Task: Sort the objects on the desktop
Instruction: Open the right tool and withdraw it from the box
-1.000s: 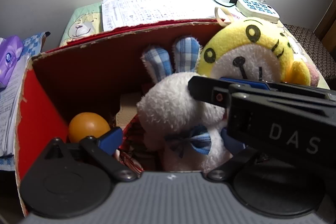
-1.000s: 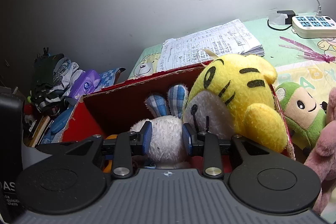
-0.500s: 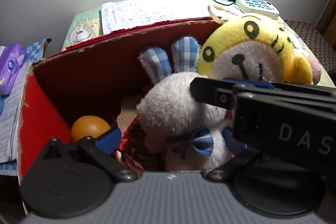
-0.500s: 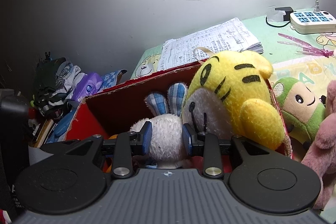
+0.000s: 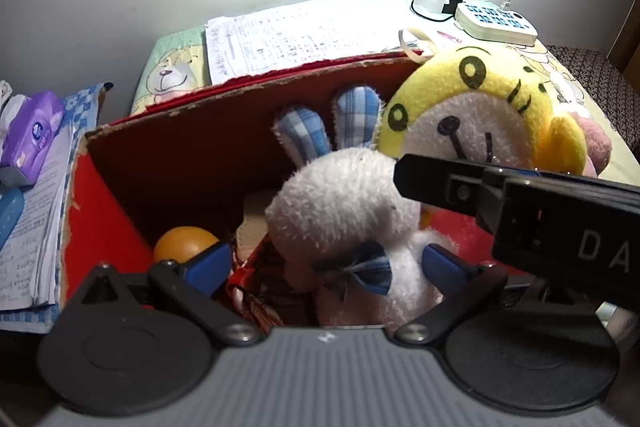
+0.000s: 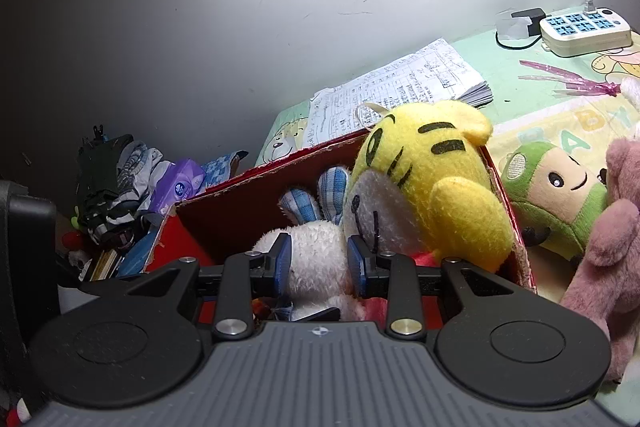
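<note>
The right hand-held gripper (image 6: 319,261) grips the white plush rabbit (image 6: 316,259) by the head, blue pads pressed into both sides. The left hand-held gripper (image 5: 326,263) stands wide around the rabbit's body. The rabbit sits inside the red cardboard box (image 5: 208,131), beside an orange ball (image 5: 182,243), with the yellow tiger plush (image 5: 480,107) propped at the box's right end. Papers (image 5: 296,35) and a power strip (image 5: 496,21) lie along the tabletop's far edge.

A plain grey-white plaster wall (image 6: 240,27) fills the upper frame, bearing faint scratch marks. A strong light source washes out the top centre. The tabletop (image 6: 508,67) at right carries a pale green cartoon-print cover. A brown woven-textured surface (image 5: 592,75) and a strip of brown wooden edge (image 5: 630,43) occupy the right margin of the left wrist view.
</note>
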Available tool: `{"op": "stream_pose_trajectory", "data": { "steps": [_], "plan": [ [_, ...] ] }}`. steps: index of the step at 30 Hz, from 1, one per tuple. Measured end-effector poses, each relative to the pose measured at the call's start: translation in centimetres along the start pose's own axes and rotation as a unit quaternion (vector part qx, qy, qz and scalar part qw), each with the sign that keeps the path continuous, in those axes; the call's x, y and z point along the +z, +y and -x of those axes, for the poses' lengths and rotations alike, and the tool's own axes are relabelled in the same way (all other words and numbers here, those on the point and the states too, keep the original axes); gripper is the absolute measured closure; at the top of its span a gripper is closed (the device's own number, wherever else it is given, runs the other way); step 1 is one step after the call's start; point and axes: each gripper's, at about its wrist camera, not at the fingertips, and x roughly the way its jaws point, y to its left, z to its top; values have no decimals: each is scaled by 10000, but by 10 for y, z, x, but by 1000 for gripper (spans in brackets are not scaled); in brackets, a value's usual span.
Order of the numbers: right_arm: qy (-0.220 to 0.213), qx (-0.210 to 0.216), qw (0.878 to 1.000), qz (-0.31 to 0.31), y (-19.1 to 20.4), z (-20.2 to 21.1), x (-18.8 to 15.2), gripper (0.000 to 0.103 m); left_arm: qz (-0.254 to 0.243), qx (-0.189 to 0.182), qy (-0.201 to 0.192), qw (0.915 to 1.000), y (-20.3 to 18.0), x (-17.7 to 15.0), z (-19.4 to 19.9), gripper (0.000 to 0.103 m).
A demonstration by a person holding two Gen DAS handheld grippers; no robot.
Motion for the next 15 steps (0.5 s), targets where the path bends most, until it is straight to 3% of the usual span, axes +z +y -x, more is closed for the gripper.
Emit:
{"op": "stream_pose_trajectory", "data": {
  "steps": [7, 15],
  "plan": [
    [-106, 101, 9997, -203, -9, 13, -3, 69, 61, -1, 14, 10000, -2, -4, 11, 4],
    [-342, 529, 9968, -499, -22, 41, -9, 64, 204, -1, -272, 9994, -8, -9, 43, 4]
  ]
}}
